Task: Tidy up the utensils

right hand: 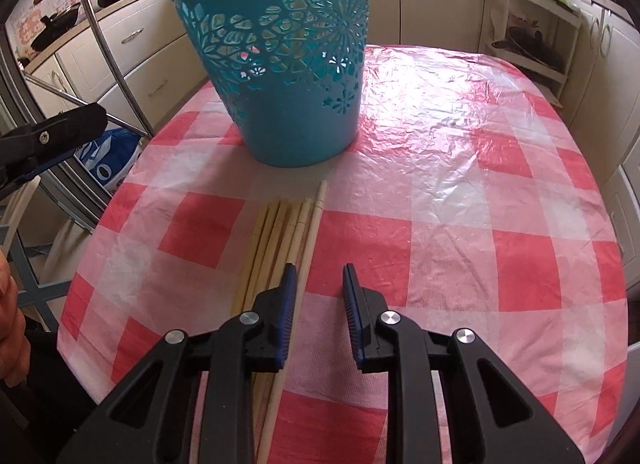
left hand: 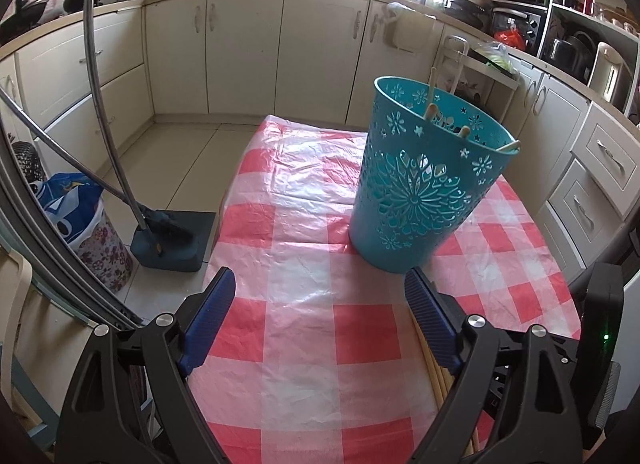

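Observation:
A teal cut-out basket (left hand: 416, 191) (right hand: 288, 63) stands upright on the checked tablecloth (left hand: 304, 328), with a few wooden chopsticks (left hand: 430, 99) leaning inside it. Several more chopsticks (right hand: 280, 232) lie side by side on the cloth in front of the basket. My left gripper (left hand: 320, 280) is open wide above bare cloth, short of the basket, and its right finger (left hand: 430, 320) covers part of the loose chopsticks (left hand: 434, 378). My right gripper (right hand: 319, 270) hangs narrowly open over the near part of the bundle. The rightmost chopstick (right hand: 316, 219) runs just inside its left finger, untouched.
The table's left edge (right hand: 120, 199) drops to a tiled floor with a dustpan and broom (left hand: 168, 240) and a flowered bin (left hand: 100, 240). Cream cabinets (left hand: 240, 51) ring the room. A person's hand (right hand: 10, 324) and the left gripper's finger (right hand: 56, 131) show at the left.

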`<state>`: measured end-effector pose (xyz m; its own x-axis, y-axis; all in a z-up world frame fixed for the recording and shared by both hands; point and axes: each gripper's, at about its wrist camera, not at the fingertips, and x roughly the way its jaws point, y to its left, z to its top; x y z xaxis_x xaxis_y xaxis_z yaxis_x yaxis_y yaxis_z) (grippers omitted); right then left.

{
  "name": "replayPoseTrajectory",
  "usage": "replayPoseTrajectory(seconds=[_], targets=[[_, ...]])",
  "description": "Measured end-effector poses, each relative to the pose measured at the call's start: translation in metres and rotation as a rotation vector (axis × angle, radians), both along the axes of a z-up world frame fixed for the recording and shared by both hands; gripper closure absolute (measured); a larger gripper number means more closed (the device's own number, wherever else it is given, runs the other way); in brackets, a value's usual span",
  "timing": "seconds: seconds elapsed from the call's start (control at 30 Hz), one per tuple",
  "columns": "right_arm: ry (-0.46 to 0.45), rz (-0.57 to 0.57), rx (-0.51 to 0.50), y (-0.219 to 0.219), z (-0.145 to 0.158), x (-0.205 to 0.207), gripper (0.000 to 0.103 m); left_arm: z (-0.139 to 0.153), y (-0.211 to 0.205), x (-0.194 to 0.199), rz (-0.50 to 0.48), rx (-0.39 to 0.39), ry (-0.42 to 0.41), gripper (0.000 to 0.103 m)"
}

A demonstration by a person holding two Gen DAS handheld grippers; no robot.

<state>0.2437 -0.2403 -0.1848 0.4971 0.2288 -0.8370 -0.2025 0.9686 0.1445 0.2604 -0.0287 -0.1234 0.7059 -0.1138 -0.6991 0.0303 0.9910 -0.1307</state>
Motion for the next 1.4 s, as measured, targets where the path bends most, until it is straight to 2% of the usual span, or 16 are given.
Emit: replayPoseTrajectory(seconds=[0.37,0.43,0.5,0.6,0.77,0.9,1.07,1.27,1.4], targets=[[-0.009,0.006,-0.066,0.004,-0.002,0.001,0.079,-0.008,-0.009,0.001,-0.023,0.012,0.028,0.02],[-0.008,0.012,-0.072,0.005,-0.002,0.001,0.081,-0.011,-0.01,0.001,-0.027,0.016,0.035,0.02],[-0.005,0.015,-0.072,0.006,-0.002,0.001,0.087,-0.014,-0.013,0.003,-0.035,0.028,0.049,0.02],[0.016,0.01,-0.05,0.001,-0.002,0.003,0.093,-0.03,-0.022,0.004,-0.062,0.046,0.103,0.02],[0.049,-0.02,-0.004,-0.013,-0.002,0.007,0.095,-0.056,-0.041,0.003,-0.117,0.065,0.172,0.02],[0.05,-0.015,0.0,-0.017,-0.001,0.004,0.095,-0.063,-0.051,0.003,-0.135,0.072,0.185,0.02],[0.053,-0.014,0.01,-0.023,0.0,0.002,0.095,-0.069,-0.057,0.006,-0.146,0.036,0.208,0.02],[0.057,-0.011,0.02,-0.027,-0.001,0.002,0.095,-0.075,-0.067,0.01,-0.145,0.059,0.206,0.02],[0.059,-0.007,0.023,-0.029,-0.001,0.002,0.095,-0.077,-0.075,0.012,-0.148,0.112,0.205,0.02]])
